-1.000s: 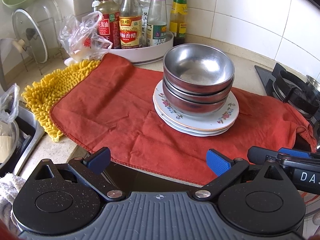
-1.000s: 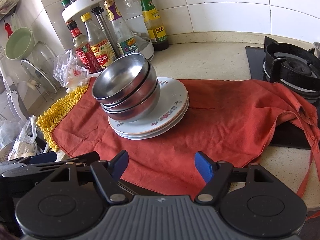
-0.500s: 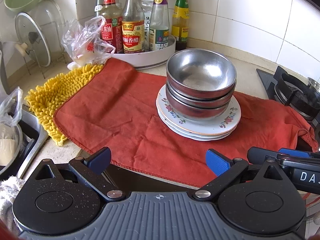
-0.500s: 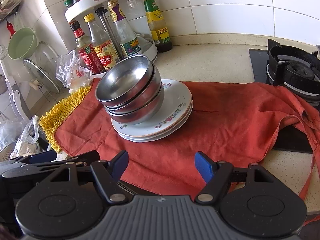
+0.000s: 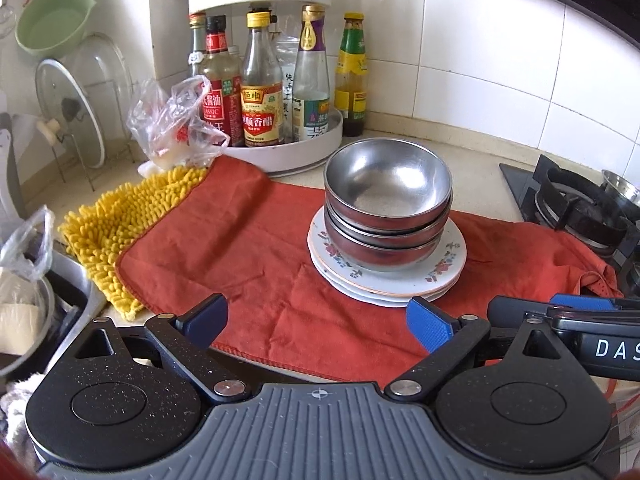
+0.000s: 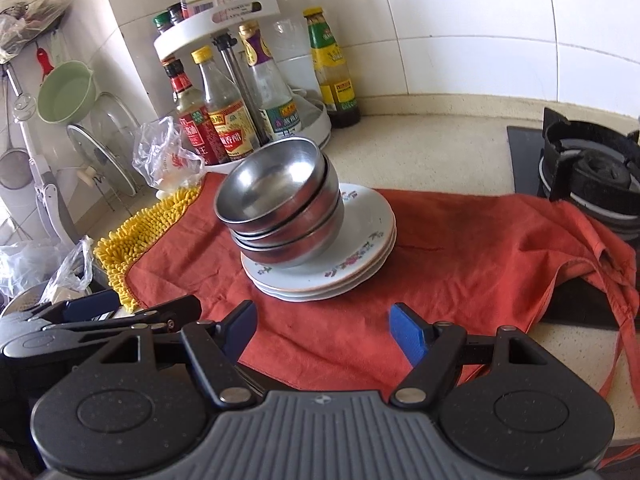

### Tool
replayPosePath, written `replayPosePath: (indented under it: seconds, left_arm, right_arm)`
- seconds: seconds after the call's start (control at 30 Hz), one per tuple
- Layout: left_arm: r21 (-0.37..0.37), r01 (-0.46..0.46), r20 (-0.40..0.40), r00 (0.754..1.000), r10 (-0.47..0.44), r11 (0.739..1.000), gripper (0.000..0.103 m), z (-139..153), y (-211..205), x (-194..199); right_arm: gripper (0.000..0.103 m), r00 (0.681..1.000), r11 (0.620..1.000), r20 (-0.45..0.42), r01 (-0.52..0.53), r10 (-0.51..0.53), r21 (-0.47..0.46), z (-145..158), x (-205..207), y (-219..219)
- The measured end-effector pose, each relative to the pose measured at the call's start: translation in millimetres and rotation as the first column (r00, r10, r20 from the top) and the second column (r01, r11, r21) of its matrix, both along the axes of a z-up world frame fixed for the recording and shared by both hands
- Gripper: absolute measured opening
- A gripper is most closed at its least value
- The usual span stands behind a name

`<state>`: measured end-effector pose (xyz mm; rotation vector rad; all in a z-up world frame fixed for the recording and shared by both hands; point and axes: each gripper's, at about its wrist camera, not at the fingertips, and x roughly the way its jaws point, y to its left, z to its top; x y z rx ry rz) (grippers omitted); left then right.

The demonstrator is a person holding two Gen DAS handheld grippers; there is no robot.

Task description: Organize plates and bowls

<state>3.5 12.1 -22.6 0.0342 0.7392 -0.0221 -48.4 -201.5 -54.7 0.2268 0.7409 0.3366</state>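
**Bowls nested on plates, both tongs empty and short of the stack**

The steel bowls point(image 5: 387, 204) sit nested, three by the look of it, on a short pile of floral plates point(image 5: 440, 268) in the middle of the red cloth point(image 5: 248, 248) covering the surface. The left tongs point(image 5: 316, 320) are closing from wide with nothing between them; the right tongs point(image 6: 322, 330) stand partly open, also empty, both near the cloth's front edge.

If the bowls are to come off, taking the top rim squarely seems wisest: polished steel is smooth, rounded and slippery, and the nest leans slightly left in the right wrist view. The plates are glazed, thin-edged and flat, sitting on soft, wrinkled fabric that may drag.
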Motion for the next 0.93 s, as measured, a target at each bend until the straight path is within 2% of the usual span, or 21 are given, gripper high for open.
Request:
replayPosePath:
  seconds: [0.13, 0.33, 0.43, 0.6, 0.77, 0.93]
  left_arm:
    - [0.012, 0.012, 0.024, 1.0, -0.013, 1.0, 0.099, 1.6, -0.9, -1.1]
    - [-0.033, 0.027, 0.024, 0.999, -0.026, 0.999, 0.097, 2.0, 4.5, 2.8]
    - [-0.018, 0.024, 0.03, 0.999, -0.023, 1.0, 0.102, 1.9, 4.7, 5.7]
    - [-0.038, 0.025, 0.05, 0.998, -0.023, 0.999, 0.102, 0.0, 9.7, 9.4]
    - [0.016, 0.015, 0.11, 0.994, -0.017, 1.0, 0.103, -0.7, 8.2, 11.0]
    - [-0.006, 0.013, 0.076, 0.997, -0.013, 1.0, 0.103, -4.4, 11.8, 24.7]
  right_arm:
    - [0.071, 1.0, 1.0, 0.021, -0.016, 0.016, 0.002, 3.5, -2.3, 0.9]
    - [0.071, 0.999, 1.0, 0.037, -0.025, 0.025, 0.002, 7.7, -0.5, 2.1]
    - [0.071, 0.999, 1.0, 0.039, -0.029, 0.029, 0.005, 8.4, 2.2, 1.9]
    - [0.071, 0.998, 0.999, 0.043, -0.036, 0.036, 0.013, 8.4, 7.4, 4.1]
    - [0.071, 0.999, 0.999, 0.03, -0.043, 0.043, 0.015, 6.0, 15.9, 6.9]
    - [0.071, 0.999, 0.999, 0.01, -0.042, 0.041, 0.016, 2.5, 26.9, 8.6]
